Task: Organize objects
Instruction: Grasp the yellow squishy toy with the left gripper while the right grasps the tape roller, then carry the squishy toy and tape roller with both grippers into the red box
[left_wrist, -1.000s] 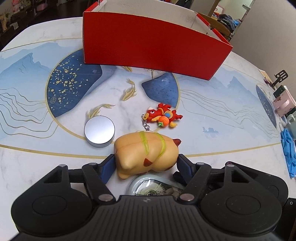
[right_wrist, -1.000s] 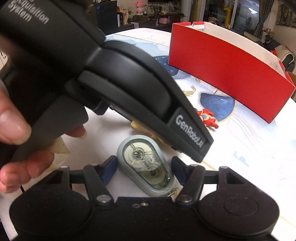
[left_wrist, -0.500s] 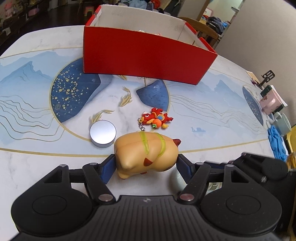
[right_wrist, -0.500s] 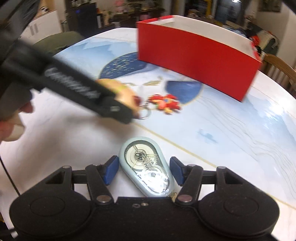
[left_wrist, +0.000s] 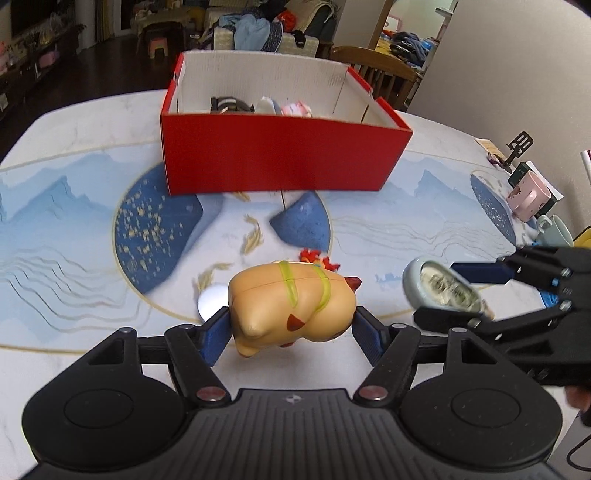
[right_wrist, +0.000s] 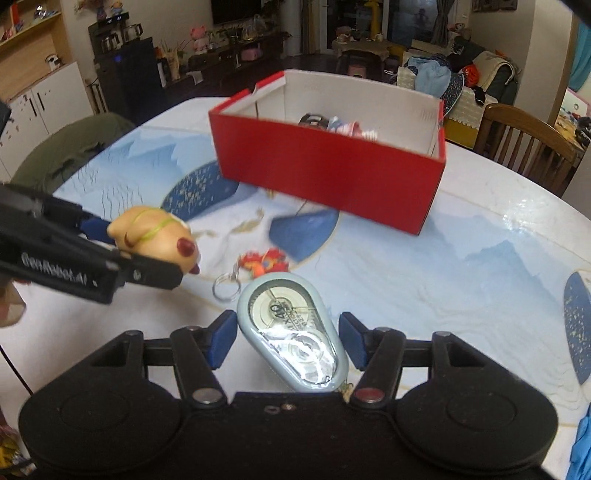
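Left wrist view: the left gripper (left_wrist: 291, 328) clasps a tan toy (left_wrist: 291, 299) by its flanks, raised over the table (left_wrist: 74, 240) short of the red box (left_wrist: 280, 162), which already holds several items.

Right wrist view: the right gripper (right_wrist: 284, 338) pinches a correction-tape dispenser (right_wrist: 291, 332) edgewise, likewise short of the box; a keychain (right_wrist: 258, 266) lies on the table before the box, seemingly awaiting collection.
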